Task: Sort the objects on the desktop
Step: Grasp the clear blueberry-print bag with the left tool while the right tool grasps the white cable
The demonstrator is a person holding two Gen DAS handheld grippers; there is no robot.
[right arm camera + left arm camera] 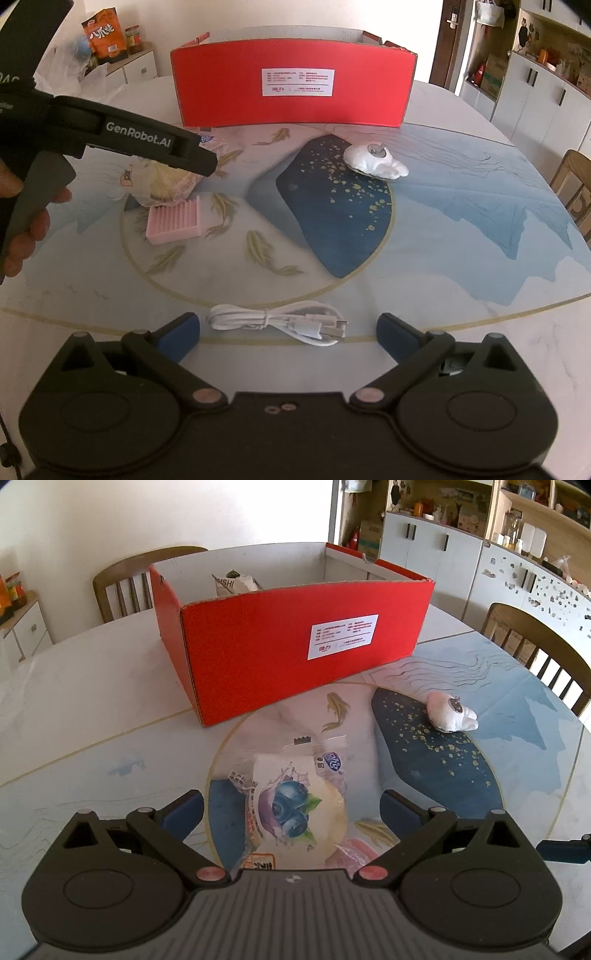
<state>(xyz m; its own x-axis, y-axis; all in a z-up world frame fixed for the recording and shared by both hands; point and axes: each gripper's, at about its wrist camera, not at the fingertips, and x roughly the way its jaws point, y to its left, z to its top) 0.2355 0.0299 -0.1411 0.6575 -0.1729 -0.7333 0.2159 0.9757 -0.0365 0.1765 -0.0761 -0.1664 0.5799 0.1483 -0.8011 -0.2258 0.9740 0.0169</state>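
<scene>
A red cardboard box stands open on the table, with a white packet inside; it also shows in the right wrist view. My left gripper is open, its jaws on either side of a blueberry snack packet lying on the table. In the right wrist view that packet lies under the left gripper's body. My right gripper is open and empty, with a coiled white USB cable between its fingers. A pink ridged pad and a white plush toy lie on the table.
Wooden chairs stand around the round patterned table. White cabinets and shelves line the right wall. A side cabinet holds snack bags at the far left.
</scene>
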